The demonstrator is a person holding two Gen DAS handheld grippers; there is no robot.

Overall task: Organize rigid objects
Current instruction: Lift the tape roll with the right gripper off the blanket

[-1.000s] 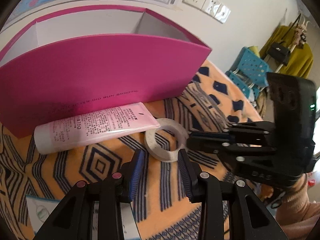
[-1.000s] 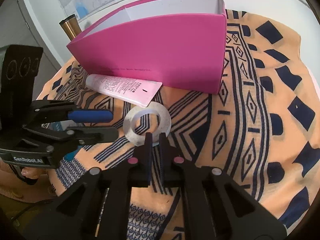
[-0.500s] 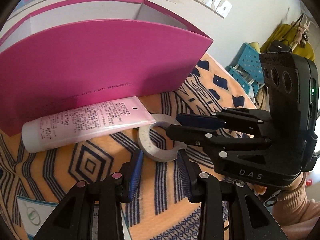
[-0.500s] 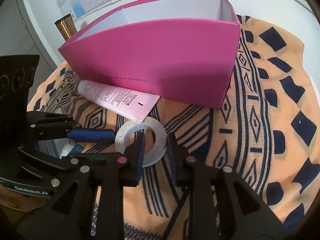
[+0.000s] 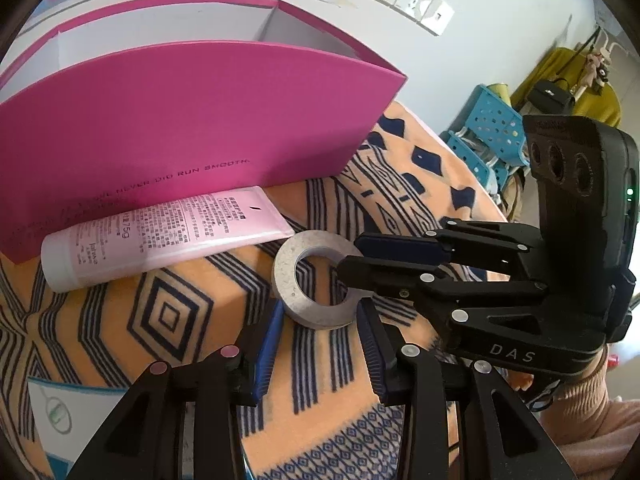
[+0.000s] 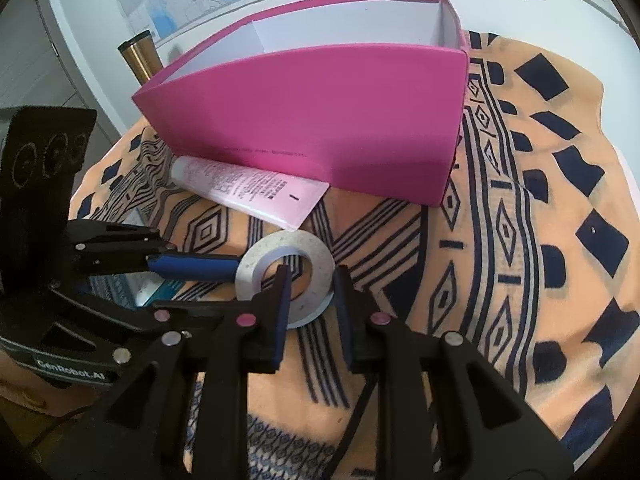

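A grey-white tape roll [image 5: 286,276] [image 6: 320,256] lies on the patterned cloth in front of a tall pink box [image 5: 180,120] [image 6: 320,120]. A pink tube [image 5: 160,236] [image 6: 248,186] rests against the foot of the box, its flat end near the roll. My right gripper [image 6: 312,272] [image 5: 349,256] straddles the roll's band, one finger in the hole and one outside, shut on it. My left gripper [image 5: 320,309] has its jaws opening slightly. The roll's near edge sits at its tips and nothing is pressed between its pads.
An orange and navy cloth [image 6: 520,240] covers the table and drops off at the right. A white and teal packet [image 5: 48,412] lies under my left gripper. A metal flask [image 6: 140,56] stands behind the box. A blue stool [image 5: 492,128] stands beyond the table edge.
My right gripper came forward from shut, spread its jaws and set them over the roll's band. My left gripper edged closer until the roll's edge reached its tips.
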